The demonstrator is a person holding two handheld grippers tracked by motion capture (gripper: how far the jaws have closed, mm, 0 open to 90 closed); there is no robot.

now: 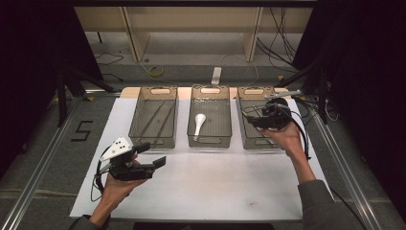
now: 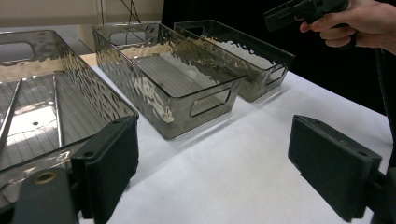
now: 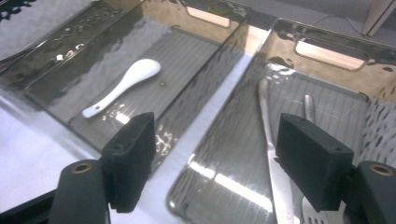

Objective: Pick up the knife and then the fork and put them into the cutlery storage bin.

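Note:
Three smoky clear bins stand in a row at the back of a white mat [image 1: 206, 187]. The left bin [image 1: 153, 142] holds thin metal rods [image 1: 155, 117]. A white spoon [image 1: 198, 122] [image 3: 123, 86] lies in the middle bin [image 1: 210, 140]. Metal cutlery [image 3: 267, 126] lies in the right bin [image 1: 241, 125], a fork's tines [image 3: 313, 215] among it. My right gripper [image 1: 253, 117] [image 3: 222, 163] hovers over the right bin, open and empty. My left gripper [image 1: 152, 155] [image 2: 219, 172] is held open over the mat in front of the left bin, with nothing between its jaws.
Metal frame rails [image 1: 40, 158] run along both sides of the table. A black "5" mark [image 1: 81, 130] sits left of the mat. Behind the bins are wooden shelf legs [image 1: 136, 40] and loose cables [image 1: 155, 72] on the floor.

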